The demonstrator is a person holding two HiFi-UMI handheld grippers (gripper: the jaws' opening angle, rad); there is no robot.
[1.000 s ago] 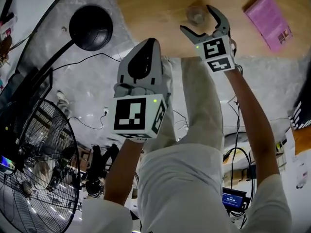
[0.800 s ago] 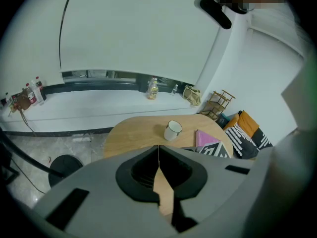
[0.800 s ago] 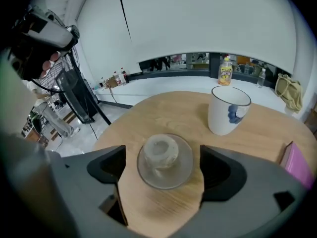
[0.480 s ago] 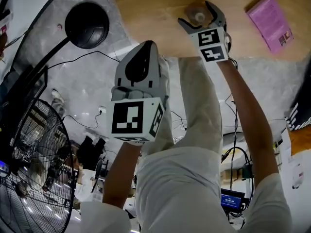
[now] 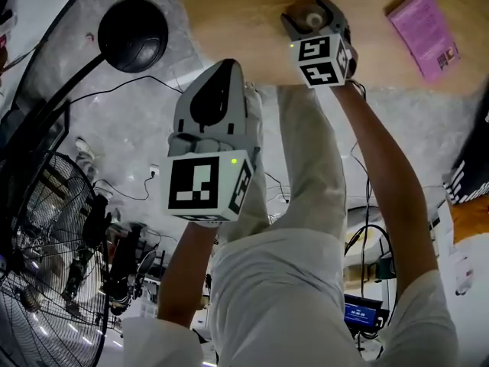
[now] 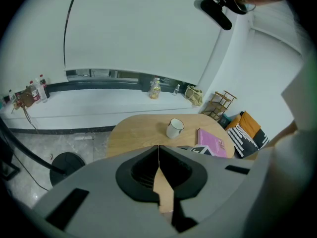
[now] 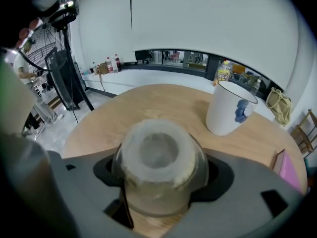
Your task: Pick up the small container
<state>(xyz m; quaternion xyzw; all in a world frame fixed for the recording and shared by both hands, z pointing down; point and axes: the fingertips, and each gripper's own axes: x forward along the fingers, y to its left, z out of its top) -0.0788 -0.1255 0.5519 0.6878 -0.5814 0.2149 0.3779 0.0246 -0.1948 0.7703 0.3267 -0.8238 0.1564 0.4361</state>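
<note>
The small container [image 5: 309,23], a clear jar with a pale frosted lid, stands on the round wooden table [image 5: 229,10] near its front edge. My right gripper [image 5: 315,15] reaches over that edge, its jaws closing with the container between them. In the right gripper view the container [image 7: 157,155] fills the gap of the right gripper [image 7: 161,180] and both black pads touch its sides. My left gripper [image 5: 221,71] hangs over the floor, short of the table, jaws shut with nothing in them; in its own view the left gripper [image 6: 158,165] has its tips together.
A white mug [image 7: 229,108] stands behind and to the right of the container. A pink book [image 5: 424,33] lies on the table's right side. A black round stand base [image 5: 132,35], a fan [image 5: 46,266] and cables sit on the floor at the left.
The right gripper has moved forward over the table edge until the container sits between its jaws, and the jaws have narrowed around it. The left gripper has barely moved.
</note>
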